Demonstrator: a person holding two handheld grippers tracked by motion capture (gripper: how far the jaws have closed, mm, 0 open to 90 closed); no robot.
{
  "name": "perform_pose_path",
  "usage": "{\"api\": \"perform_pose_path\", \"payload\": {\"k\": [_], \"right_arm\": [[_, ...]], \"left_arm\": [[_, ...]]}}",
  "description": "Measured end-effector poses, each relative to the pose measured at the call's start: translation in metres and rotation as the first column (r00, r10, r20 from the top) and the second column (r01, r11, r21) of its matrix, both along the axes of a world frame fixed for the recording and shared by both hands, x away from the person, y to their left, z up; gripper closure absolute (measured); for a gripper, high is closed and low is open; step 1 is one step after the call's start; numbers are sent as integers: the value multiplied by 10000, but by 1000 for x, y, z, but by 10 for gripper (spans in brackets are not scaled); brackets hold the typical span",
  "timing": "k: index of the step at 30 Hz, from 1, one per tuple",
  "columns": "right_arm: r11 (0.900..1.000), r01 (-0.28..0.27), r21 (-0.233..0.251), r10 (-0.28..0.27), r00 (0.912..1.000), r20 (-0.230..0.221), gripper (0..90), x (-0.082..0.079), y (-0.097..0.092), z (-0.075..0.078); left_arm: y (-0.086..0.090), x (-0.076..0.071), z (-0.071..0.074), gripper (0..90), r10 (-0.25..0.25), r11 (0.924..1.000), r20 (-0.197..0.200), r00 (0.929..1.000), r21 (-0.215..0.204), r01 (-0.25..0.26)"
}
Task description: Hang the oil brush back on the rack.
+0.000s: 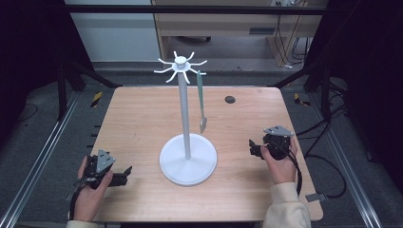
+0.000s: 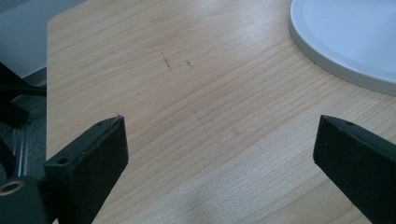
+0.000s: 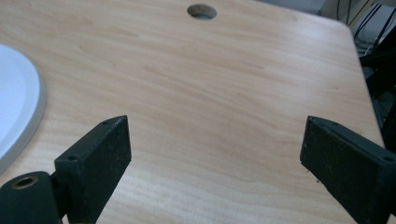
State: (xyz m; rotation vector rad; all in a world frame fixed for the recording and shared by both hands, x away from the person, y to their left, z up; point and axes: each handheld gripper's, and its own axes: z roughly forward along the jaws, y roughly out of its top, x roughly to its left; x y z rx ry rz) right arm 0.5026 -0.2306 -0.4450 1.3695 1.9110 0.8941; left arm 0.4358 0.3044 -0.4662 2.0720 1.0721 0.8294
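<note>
Plainly, neither claw holds anything: the left gripper point(image 1: 124, 174) rests on the wooden table point(image 1: 138, 118) with its jaws spread wide over bare wood, and the right gripper point(image 1: 253, 147) sits the same way, jaws wide, on the far side of the white rack point(image 1: 186, 114). The rack's round base point(image 2: 345, 37) lies just ahead and to the right of the left claw, and ahead-left of the right one. The green spatula point(image 1: 201, 102) hangs from one of the rack's top hooks, up and well away from both claws, nearer the right. Likely trouble: a reach from the right could brush the thin pole and rock the stand, or a pinch on the slim handle could slip and swing it off its hook.
</note>
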Motion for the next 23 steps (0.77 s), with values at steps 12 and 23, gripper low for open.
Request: {"api": "perform_pose_path", "payload": {"k": [12,23], "right_arm": [[9970,-551,552,602,9936,-959,95,1,-1,-23],[9956,-767,537,809,9934,-816,102,8,1,-34]], "left_arm": [[-1,1,-2,27,97,9998,-124,9999,162,-95],[2,1,-3,27,304,9992,-209,9993,251,-299]]}}
